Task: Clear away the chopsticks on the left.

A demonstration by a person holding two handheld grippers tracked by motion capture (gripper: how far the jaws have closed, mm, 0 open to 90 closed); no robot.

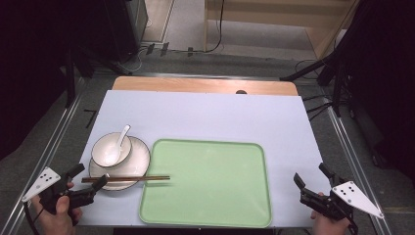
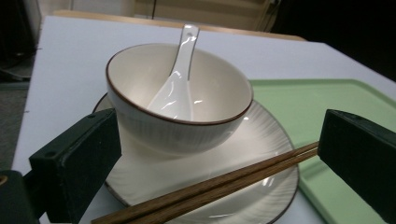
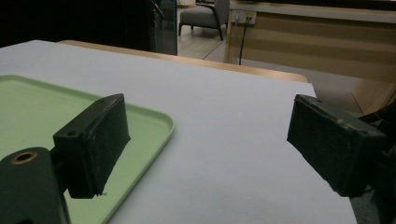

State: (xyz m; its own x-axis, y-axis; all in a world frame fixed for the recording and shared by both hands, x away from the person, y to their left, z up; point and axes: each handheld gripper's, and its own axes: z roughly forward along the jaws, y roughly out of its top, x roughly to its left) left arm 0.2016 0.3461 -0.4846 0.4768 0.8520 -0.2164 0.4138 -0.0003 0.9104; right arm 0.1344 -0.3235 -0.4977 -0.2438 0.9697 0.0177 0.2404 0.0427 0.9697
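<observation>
The left gripper (image 1: 88,177) is hovering with jaws spread wide at the near ends of the chopsticks (image 1: 126,179) — lying across the plate (image 1: 139,161) onto the tray (image 1: 210,196) — while the right gripper (image 1: 311,182) is idling, released.

You have one bowl (image 1: 111,150) just ahead of your left gripper (image 1: 88,177), and one white spoon (image 1: 117,141) lies in it. Under the bowl sits one plate (image 1: 139,157), so that makes a single bowl, spoon and plate. Two chopsticks (image 1: 126,179), one pair, lie across the near edge of that plate, right in front of the left gripper's spread jaws. One green tray (image 1: 205,182) lies between your two grippers, to the left of your right gripper (image 1: 309,182). You hold two grippers in all, each with two black jaws.
</observation>
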